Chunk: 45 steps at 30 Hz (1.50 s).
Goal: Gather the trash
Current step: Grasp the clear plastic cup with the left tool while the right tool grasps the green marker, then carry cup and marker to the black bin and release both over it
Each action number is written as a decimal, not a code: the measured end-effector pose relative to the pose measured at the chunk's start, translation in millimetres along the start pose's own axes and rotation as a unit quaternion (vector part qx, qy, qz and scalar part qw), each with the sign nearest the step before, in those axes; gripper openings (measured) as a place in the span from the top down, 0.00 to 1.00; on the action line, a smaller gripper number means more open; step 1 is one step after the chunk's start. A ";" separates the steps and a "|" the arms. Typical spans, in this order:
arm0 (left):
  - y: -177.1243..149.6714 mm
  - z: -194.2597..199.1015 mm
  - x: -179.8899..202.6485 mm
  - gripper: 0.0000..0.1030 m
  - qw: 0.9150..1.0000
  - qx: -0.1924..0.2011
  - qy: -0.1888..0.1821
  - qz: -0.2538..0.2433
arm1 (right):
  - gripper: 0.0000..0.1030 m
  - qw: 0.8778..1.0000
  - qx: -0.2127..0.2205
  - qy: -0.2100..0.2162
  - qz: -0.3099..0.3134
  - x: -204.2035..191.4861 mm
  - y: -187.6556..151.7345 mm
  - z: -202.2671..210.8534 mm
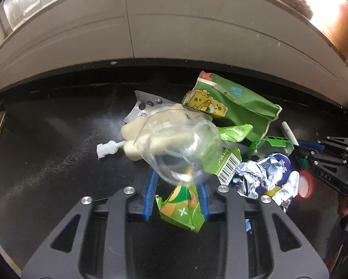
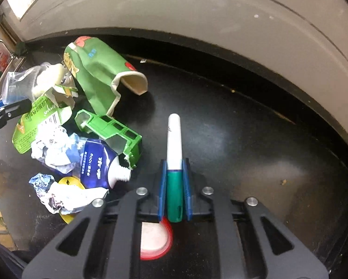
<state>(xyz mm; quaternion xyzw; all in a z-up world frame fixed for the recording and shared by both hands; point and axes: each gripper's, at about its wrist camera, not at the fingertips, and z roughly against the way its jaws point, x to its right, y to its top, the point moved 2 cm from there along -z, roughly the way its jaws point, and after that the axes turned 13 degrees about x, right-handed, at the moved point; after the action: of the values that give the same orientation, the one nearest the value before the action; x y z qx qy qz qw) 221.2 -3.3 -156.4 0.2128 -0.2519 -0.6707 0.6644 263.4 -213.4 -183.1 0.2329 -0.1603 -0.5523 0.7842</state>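
Note:
My left gripper (image 1: pixel 177 181) is shut on a clear plastic cup (image 1: pixel 183 146) holding white foam pieces, lifted over the black table (image 1: pixel 57 139). A green carton piece (image 1: pixel 182 207) lies under its fingers. My right gripper (image 2: pixel 175 174) is shut on a white marker with a green cap (image 2: pixel 174 153); it also shows in the left wrist view (image 1: pixel 313 153). A trash pile lies between them: a crushed green paper cup (image 2: pixel 99 74), a green toy truck shell (image 2: pixel 113 130), a green carton (image 2: pixel 38 123), a blue-white tube (image 2: pixel 97 162) and crumpled foil (image 2: pixel 57 193).
A red-rimmed lid (image 2: pixel 155 239) lies under my right gripper. A yellow disc (image 2: pixel 69 182) sits beneath the foil. A metal bracket (image 1: pixel 142 107) and white plastic stick (image 1: pixel 108 150) lie behind the cup. A grey wall (image 2: pixel 197 11) borders the table's far edge.

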 end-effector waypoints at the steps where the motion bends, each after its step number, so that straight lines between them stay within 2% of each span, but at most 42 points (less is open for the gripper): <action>1: -0.2 4.7 -0.2 0.74 1.000 0.004 -0.002 -0.003 | 0.86 1.000 0.004 -0.003 -0.003 -0.2 -1.2 6.4; 11: -11.0 88.8 -5.7 0.79 0.998 0.055 -0.036 -0.001 | 0.86 0.998 0.049 -0.018 -0.018 -14.4 -21.6 80.8; 19: -45.1 144.9 -5.5 0.79 0.996 0.076 -0.050 0.000 | 0.86 0.997 0.069 -0.012 -0.034 -25.8 -45.7 133.8; 24: -63.0 154.3 -11.4 0.79 0.996 0.078 -0.050 0.002 | 0.86 0.997 0.070 -0.009 -0.041 -30.7 -53.2 147.5; 30: -71.1 168.5 -30.7 0.79 0.995 0.087 -0.046 0.016 | 0.86 0.997 0.079 -0.004 -0.026 -60.3 -48.3 155.1; 34: -75.4 184.0 -50.9 0.79 0.994 0.102 -0.032 0.029 | 0.86 0.996 0.088 0.022 0.003 -98.0 -32.8 159.7; 38: -89.5 210.1 -89.4 0.79 0.991 0.118 0.001 0.056 | 0.86 0.991 0.098 0.078 0.047 -163.0 -11.9 163.2; 41: -113.2 235.2 -128.2 0.79 0.988 0.126 0.047 0.079 | 0.86 0.982 0.102 0.133 0.091 -231.7 0.5 163.1; 45: -153.2 268.7 -175.4 0.79 0.979 0.127 0.102 0.122 | 0.86 0.958 0.096 0.219 0.158 -340.5 3.0 166.5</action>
<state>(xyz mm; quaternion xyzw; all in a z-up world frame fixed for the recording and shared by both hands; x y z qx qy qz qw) -60.8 185.1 -49.9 0.3305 -0.2899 -0.5215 0.7313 65.7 76.4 -39.7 0.3941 -0.0717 -0.3389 0.8513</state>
